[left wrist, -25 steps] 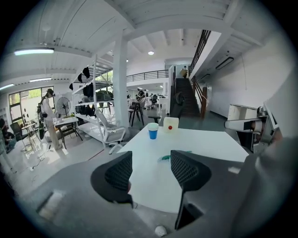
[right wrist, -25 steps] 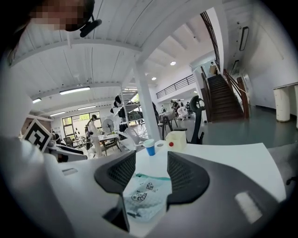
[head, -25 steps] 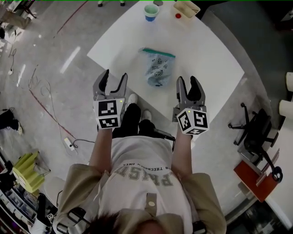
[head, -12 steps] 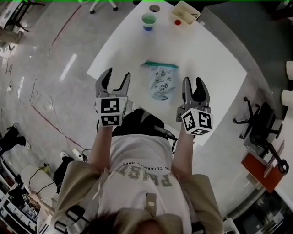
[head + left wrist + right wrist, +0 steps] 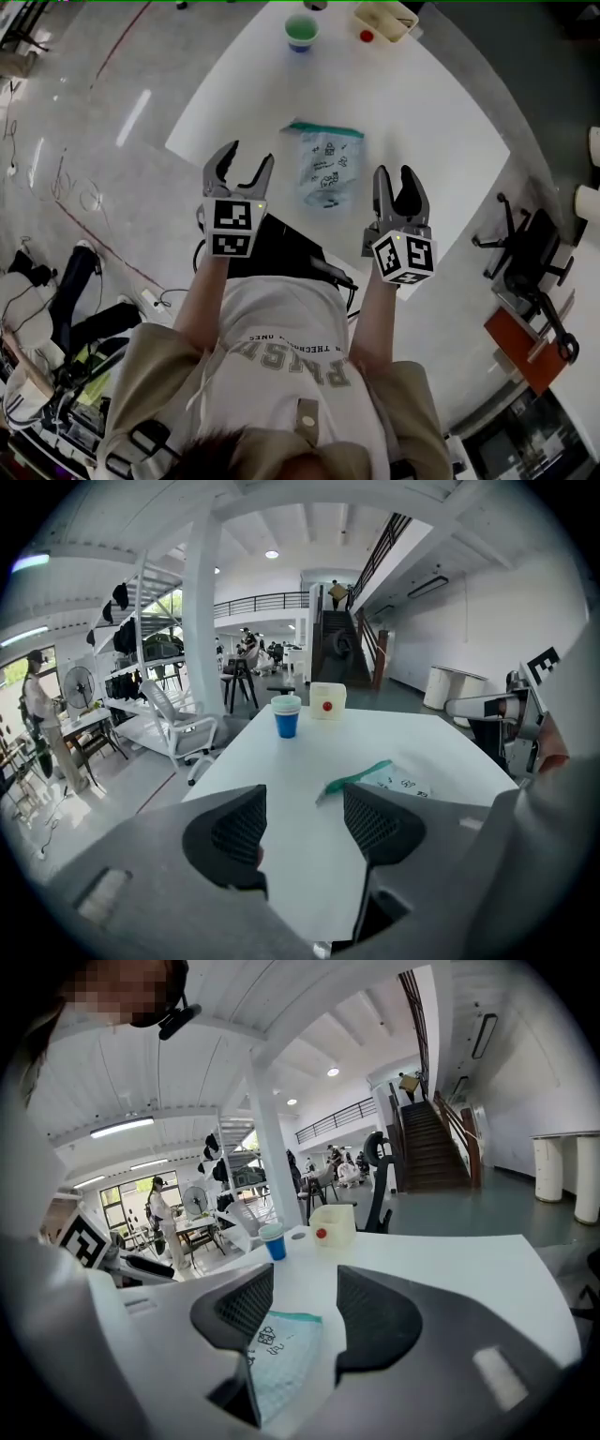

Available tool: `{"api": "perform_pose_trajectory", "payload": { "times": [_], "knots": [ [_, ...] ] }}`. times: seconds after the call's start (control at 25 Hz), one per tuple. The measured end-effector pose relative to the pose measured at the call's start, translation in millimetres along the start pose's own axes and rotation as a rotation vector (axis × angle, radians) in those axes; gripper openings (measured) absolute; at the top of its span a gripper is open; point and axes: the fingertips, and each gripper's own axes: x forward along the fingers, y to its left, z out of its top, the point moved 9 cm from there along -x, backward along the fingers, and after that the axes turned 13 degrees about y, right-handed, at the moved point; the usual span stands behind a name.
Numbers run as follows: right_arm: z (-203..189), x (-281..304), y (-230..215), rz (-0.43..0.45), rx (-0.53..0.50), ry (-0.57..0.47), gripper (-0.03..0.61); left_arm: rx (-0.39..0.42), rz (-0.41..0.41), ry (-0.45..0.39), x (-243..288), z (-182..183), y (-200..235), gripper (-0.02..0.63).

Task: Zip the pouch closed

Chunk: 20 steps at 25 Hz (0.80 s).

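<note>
Mid-table [image 5: 422, 122] pouch [image 5: 323, 169], L gripper [image 5: 250, 155], R gripper [image 5: 394, 173] agape

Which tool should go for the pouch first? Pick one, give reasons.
Probably the right tool: the pouch lies straight ahead of its open jaws. The left tool, also open, sees it off to its right.

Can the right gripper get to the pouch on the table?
Probably yes. The right gripper is open and empty, the pouch lies flat just ahead, and only bare table shows between them.
</note>
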Motion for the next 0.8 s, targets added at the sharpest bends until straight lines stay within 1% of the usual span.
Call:
{"api": "perform_pose_trajectory", "payload": {
  "times": [0.12,0.28,0.44,0.48,0.52,0.64,0.8],
  "knots": [
    [1.9,10.7,-14.6,0.021,-0.036,0.036,0.187,-0.004,-0.008,0.032,17.0,-4.3,-4.9,0.27],
    [7.3,31.7,-30.5,0.057,-0.078,0.073,0.187,-0.007,-0.029,0.045,42.4,-9.7,-15.1,0.27],
    [18.3,58.2,-34.2,0.113,-0.158,0.101,0.187,-0.024,-0.04,0.08,64.8,-9.9,-21.2,0.27],
    [20.8,65.2,-34.0,0.13,-0.179,0.108,0.187,-0.03,-0.042,0.085,70.0,-9.4,-22.2,0.265],
    [22.9,72.3,-33.6,0.148,-0.198,0.116,0.187,-0.033,-0.043,0.088,75.0,-8.7,-23.1,0.243],
    [28.8,92.3,-30.0,0.209,-0.257,0.138,0.187,-0.019,-0.037,0.101,88.7,-5.6,-26.0,0.238],
    [37.8,114.5,-22.0,0.277,-0.372,0.172,0.187,0.015,-0.036,0.126,102.7,-1.9,-28.4,0.238]
  ]
}}
